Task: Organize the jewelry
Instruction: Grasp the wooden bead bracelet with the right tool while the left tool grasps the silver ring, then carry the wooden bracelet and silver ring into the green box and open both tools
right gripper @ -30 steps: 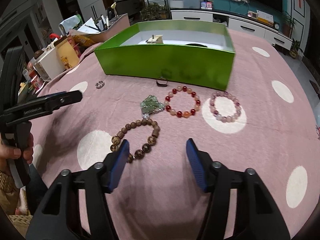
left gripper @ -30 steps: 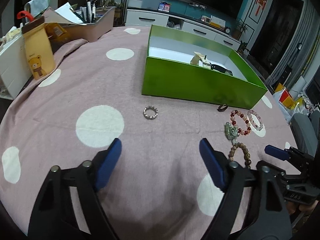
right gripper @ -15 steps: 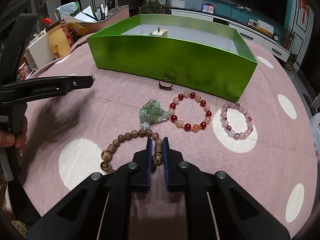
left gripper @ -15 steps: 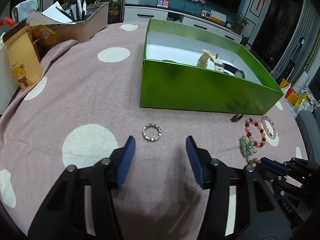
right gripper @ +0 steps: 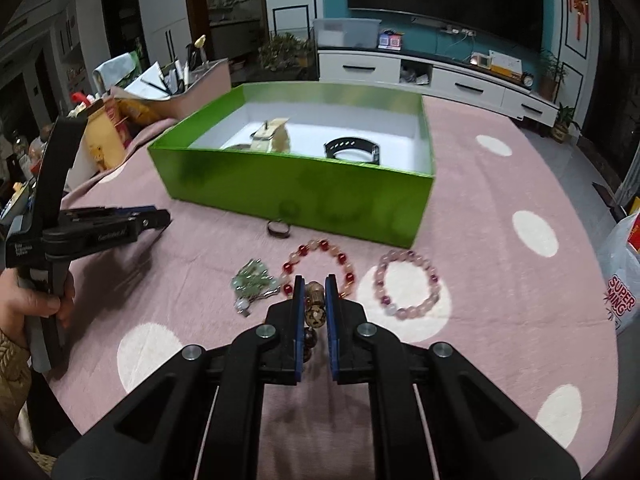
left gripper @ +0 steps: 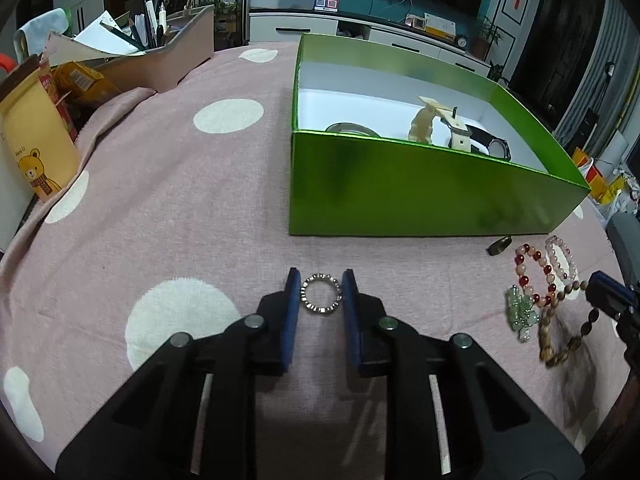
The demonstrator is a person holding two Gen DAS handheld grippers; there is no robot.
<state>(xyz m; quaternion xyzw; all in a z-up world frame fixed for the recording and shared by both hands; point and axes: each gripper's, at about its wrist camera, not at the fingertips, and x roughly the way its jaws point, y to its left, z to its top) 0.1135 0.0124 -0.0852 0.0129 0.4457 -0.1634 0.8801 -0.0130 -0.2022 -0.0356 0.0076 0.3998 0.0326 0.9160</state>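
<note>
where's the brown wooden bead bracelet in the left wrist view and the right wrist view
Left wrist view: the brown wooden bead bracelet is at the far right edge, partly lifted off the cloth, hanging from the right gripper.
Right wrist view: low centre, its beads pinched between the right gripper's blue pads.
Shared landmark: the green box, beyond the bracelet in both views.

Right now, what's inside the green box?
Inside the green box: a beige strap piece, a black band, and a dark round item. The near wall hides the floor behind it.
</note>
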